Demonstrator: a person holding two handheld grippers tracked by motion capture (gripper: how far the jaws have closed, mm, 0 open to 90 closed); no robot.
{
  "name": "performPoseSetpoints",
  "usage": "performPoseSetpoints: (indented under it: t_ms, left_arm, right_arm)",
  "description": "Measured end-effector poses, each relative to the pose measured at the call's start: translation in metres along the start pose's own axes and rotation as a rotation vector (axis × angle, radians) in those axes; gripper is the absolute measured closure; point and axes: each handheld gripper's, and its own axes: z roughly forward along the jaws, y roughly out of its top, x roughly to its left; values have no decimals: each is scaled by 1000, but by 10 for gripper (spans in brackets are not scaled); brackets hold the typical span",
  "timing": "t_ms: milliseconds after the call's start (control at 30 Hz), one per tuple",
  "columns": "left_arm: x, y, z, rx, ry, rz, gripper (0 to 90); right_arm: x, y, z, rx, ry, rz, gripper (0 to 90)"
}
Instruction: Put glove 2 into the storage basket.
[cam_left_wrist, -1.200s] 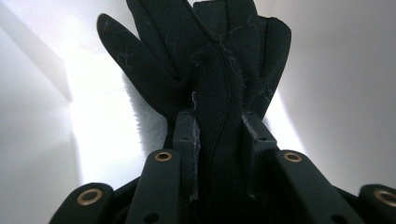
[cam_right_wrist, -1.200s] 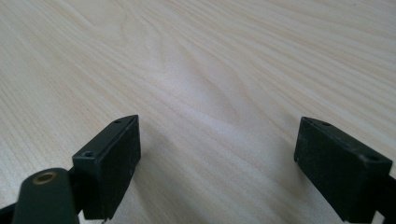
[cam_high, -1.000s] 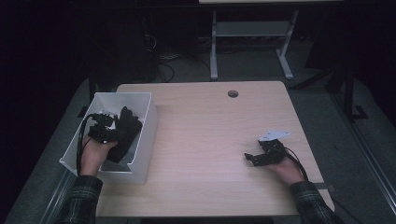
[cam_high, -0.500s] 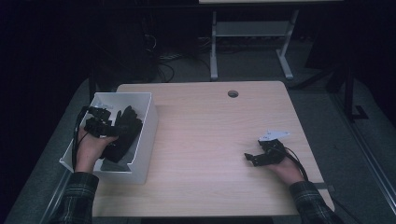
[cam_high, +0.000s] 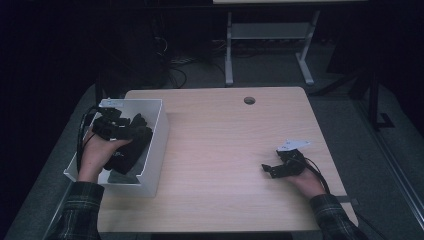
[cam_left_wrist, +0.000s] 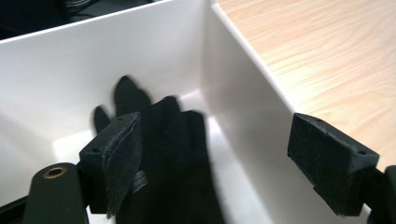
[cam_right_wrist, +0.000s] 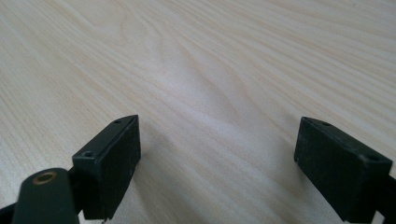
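Dim light fills the room, and beyond the pale wood-grain bench (cam_high: 225, 150) stand a grey metal frame and some loose cables on the floor. At the bench's left edge sits a white rectangular plastic bin (cam_high: 156, 140), and inside it lies a black fabric glove (cam_left_wrist: 173, 158), its fingertips pointing toward the far wall of the bin. The person's left gripper (cam_high: 117, 127) hangs low over that bin, and in the left gripper view its fingers (cam_left_wrist: 116, 154) are spread wide: one pad sits against the glove's near side, while the other is out over the bin's right wall, so nothing is clamped between them. I would say the glove is about to be taken but is not yet held; it rests on the bin floor, slightly blurred, so I cannot tell whether the pad truly touches the cloth. Over on the right side of the bench, the right gripper (cam_high: 275, 169) rests close to the bare wood, its fingers (cam_right_wrist: 109, 163) also wide apart with only wood grain between them. As I judge it, the work is at its very start: the glove has to be gripped, lifted clear of the bin and brought out onto the bench, and none of that is done.
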Motion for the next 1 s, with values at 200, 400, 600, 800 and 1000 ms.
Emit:
performPoseSetpoints:
  t_ms: [200, 400, 600, 800, 1000]
  left_arm:
    - [-18, 10, 6, -6, -59, 22, 169]
    - [-40, 20, 12, -25, -99, 53, 169]
    - [-63, 28, 21, -34, -145, 88, 169]
    - [-82, 34, 30, -40, -185, 109, 169]
    - [-103, 36, 41, -38, -224, 136, 169]
  right_arm:
    - [0, 0, 0, 0, 1, 1, 145]
    - [0, 0, 0, -1, 1, 0, 145]
    - [0, 0, 0, -1, 1, -2, 144]
    - [0, 0, 0, -1, 1, -1, 144]
    - [0, 0, 0, -2, 1, -1, 144]
